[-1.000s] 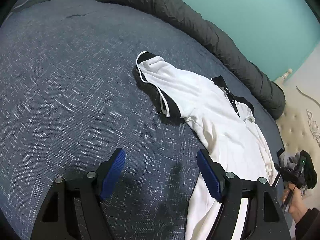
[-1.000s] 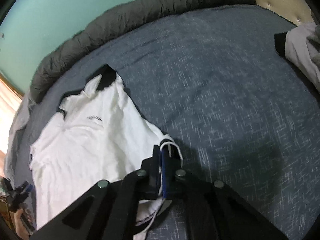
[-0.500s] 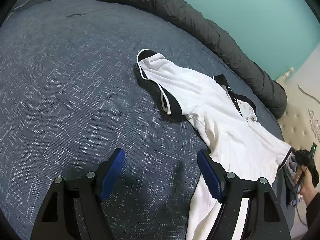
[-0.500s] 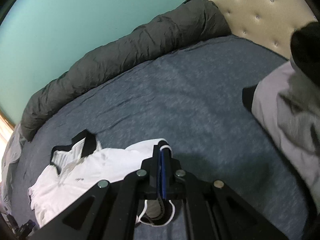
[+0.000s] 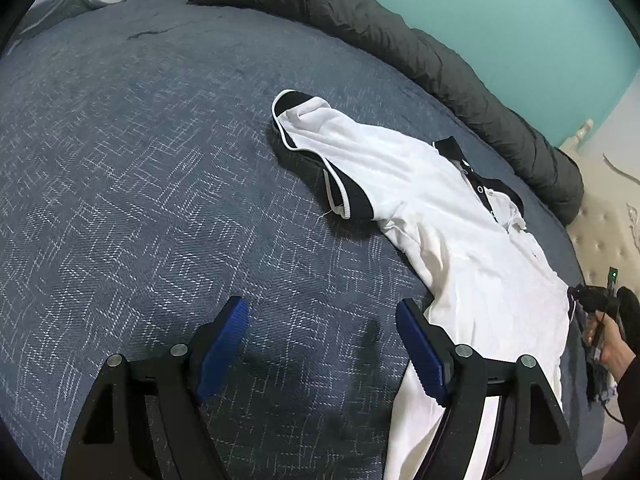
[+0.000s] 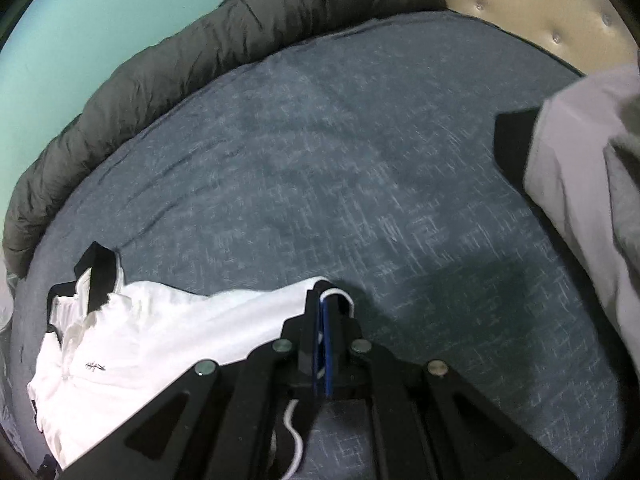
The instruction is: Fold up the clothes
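Polo shirt (image 5: 452, 220), white with black trim, lies spread on my dark blue bedspread (image 5: 140, 168); one sleeve (image 6: 320, 300) pinched in my right gripper (image 6: 323, 312), jaws just starting to part, cuff piping between pads; my left gripper (image 5: 320, 344) hovers spread wide over bare bedspread beside hem, jaws opening, nothing between; grey duvet roll (image 5: 400, 40) along far edge.

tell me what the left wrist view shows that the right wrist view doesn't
Only the left wrist view: the left claw open over bare bedspread, and the shirt's spread sleeve. Only the right wrist view: the right claw, jaws opening with the other sleeve's trim between them, and a grey garment. Both show the white shirt, the blue bedspread and the dark rolled duvet.
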`<state>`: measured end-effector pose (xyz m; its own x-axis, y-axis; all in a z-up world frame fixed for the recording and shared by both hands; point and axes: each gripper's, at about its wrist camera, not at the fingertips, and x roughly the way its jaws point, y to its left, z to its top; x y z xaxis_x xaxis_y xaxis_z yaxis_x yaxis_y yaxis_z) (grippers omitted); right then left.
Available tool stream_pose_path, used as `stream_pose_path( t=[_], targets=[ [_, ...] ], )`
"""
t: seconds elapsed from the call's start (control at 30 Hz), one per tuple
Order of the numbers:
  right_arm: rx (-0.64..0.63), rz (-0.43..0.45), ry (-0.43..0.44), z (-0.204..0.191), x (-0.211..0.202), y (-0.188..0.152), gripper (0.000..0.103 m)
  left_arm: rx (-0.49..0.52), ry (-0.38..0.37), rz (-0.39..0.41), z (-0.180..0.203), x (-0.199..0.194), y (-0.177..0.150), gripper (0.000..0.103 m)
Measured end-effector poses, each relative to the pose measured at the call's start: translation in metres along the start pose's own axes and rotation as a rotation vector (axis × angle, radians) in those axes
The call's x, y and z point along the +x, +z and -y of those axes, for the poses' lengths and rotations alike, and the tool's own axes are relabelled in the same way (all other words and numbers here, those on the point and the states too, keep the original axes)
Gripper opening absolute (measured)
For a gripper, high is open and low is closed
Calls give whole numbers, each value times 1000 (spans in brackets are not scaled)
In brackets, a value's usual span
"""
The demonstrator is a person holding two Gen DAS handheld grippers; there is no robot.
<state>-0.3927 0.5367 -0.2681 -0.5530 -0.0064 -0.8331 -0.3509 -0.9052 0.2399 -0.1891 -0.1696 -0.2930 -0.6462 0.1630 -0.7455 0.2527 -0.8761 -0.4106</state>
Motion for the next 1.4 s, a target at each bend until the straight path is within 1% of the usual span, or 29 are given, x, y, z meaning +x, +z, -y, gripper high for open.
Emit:
stream_pose_path(
  t=[0.03, 0.07, 0.1, 0.17, 0.3, 0.33, 0.4, 0.47, 0.6, 0.63, 0.73, 0.77, 0.8, 0.9, 1.0, 1.07, 1.2, 1.4],
  targets=[
    [23, 10, 14, 5, -5, -2, 11, 1, 0, 1, 0, 0, 0, 82],
    [46, 22, 28, 9, -9, -5, 21, 2, -1, 1, 1, -1, 0, 82],
    [63, 41, 56, 12, -17, -8, 36, 3, -1, 2, 1, -1, 0, 82],
    [86, 65, 125, 16, -33, -18, 44, -1, -6, 5, 1, -3, 0, 82],
    [84, 28, 253, 15, -50, -40, 44, -5, -14, 10, 0, -6, 1, 82],
    [59, 12, 278, 11, -51, -46, 44, -2, -13, 10, 1, -7, 0, 82],
    [-8, -18, 290, -2, -51, -56, 44, 1, -15, 8, 2, -7, 0, 82],
    [-48, -36, 310, -13, -49, -63, 44, 4, -17, 6, 3, -7, -1, 82],
    [-116, -58, 291, -35, -40, -72, 44, -3, -22, 5, 1, -8, 0, 82],
    [-126, -62, 289, -39, -38, -73, 42, -5, -22, 5, 0, -8, 0, 82],
    [-160, -78, 277, -45, -35, -77, 8, -9, -23, 2, 0, -7, 0, 82],
    [-173, -80, 276, -44, -34, -79, 5, -8, -23, 1, 0, -7, 0, 82],
    [-179, -85, 282, -40, -36, -81, 4, -7, -24, 0, -1, -8, -1, 82],
    [-133, -82, 288, -22, -43, -86, 3, -6, -28, -1, -1, -8, -1, 82],
    [-93, -78, 274, 3, -50, -92, 3, -6, -30, -1, 0, -8, -1, 83],
    [-85, -93, 265, 15, -50, -98, 3, -3, -29, -2, 0, -9, -2, 83],
    [-97, -147, 257, 21, -40, -113, 2, 3, -23, -4, 2, -7, -2, 83],
    [-39, -124, 280, 35, -39, -120, 1, 3, -24, -6, 2, -7, -2, 83]
  ],
)
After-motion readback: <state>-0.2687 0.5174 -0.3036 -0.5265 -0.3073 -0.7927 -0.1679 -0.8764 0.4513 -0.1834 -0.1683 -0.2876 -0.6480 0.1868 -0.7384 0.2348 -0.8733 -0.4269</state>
